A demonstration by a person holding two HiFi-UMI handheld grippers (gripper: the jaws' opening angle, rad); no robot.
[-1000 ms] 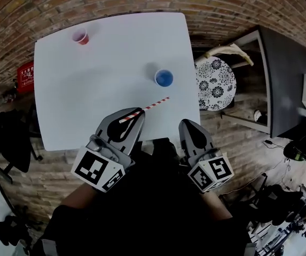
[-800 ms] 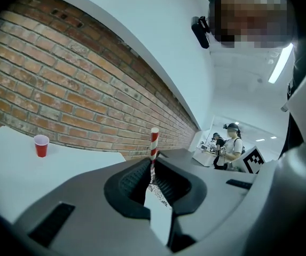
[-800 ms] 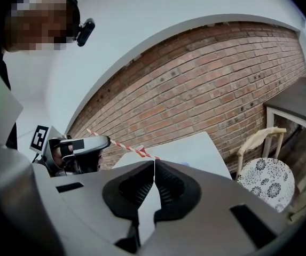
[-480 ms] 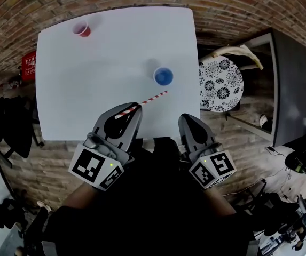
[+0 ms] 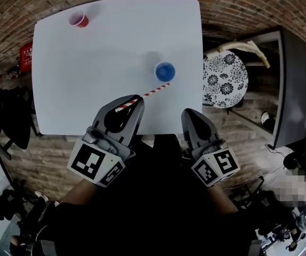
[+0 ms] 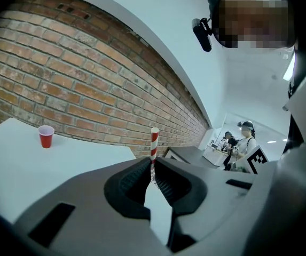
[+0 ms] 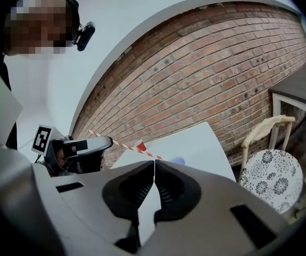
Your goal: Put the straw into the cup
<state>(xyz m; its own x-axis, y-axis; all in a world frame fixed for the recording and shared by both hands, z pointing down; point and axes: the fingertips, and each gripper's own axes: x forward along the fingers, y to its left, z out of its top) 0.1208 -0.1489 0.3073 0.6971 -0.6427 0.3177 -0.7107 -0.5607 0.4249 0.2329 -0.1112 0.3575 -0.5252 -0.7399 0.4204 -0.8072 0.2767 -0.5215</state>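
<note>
My left gripper (image 5: 133,104) is shut on a red-and-white striped straw (image 5: 148,94), held above the near part of the white table (image 5: 88,63). The straw's free end points right and away, ending just short of the blue cup (image 5: 165,71). In the left gripper view the straw (image 6: 154,145) stands up from between the closed jaws of that gripper (image 6: 153,170). My right gripper (image 5: 191,120) hovers at the table's near edge, to the right of the left one, shut and empty. The right gripper view shows its jaws (image 7: 154,170) meeting, with the straw (image 7: 126,145) crossing beyond them.
A red cup (image 5: 79,20) stands at the table's far left corner, also seen as the red cup (image 6: 46,136). A round floral-cushioned chair (image 5: 222,81) stands right of the table. Brick wall lies beyond; a dark desk (image 5: 297,84) is at far right.
The left gripper with the straw has moved slightly up and toward the blue cup; the straw tip now lies closer to it. The right gripper has barely shifted.
</note>
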